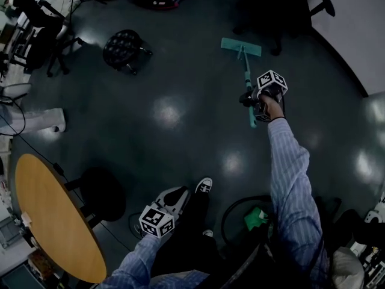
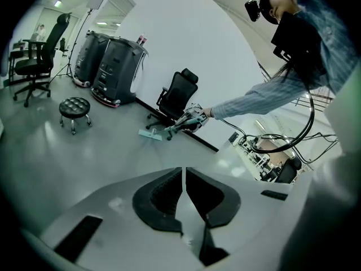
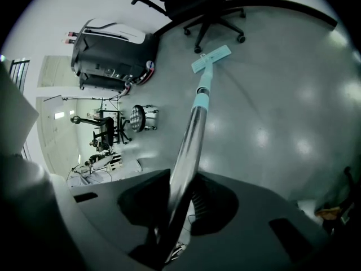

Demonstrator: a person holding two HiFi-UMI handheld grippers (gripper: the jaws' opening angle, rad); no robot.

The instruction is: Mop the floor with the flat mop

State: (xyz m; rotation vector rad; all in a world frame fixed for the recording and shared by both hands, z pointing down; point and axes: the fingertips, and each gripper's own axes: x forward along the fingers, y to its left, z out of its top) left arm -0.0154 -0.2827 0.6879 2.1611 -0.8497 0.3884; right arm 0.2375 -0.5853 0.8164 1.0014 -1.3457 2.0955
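Right claw [image 3: 179, 205] pinches the mop handle [image 3: 190, 137]; the mop head [image 1: 240, 46] lies straight ahead. Left claw [image 2: 184, 191] pressed together, empty, well back.

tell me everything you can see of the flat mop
The flat mop has a flat, rectangular teal head that lies flat on the dark glossy floor, close to the wheeled base of an office chair. A teal collar joins the head to a long handle that looks like shiny metal. The handle slants up to the right gripper, whose jaws are shut on it. Nothing else touches the mop.
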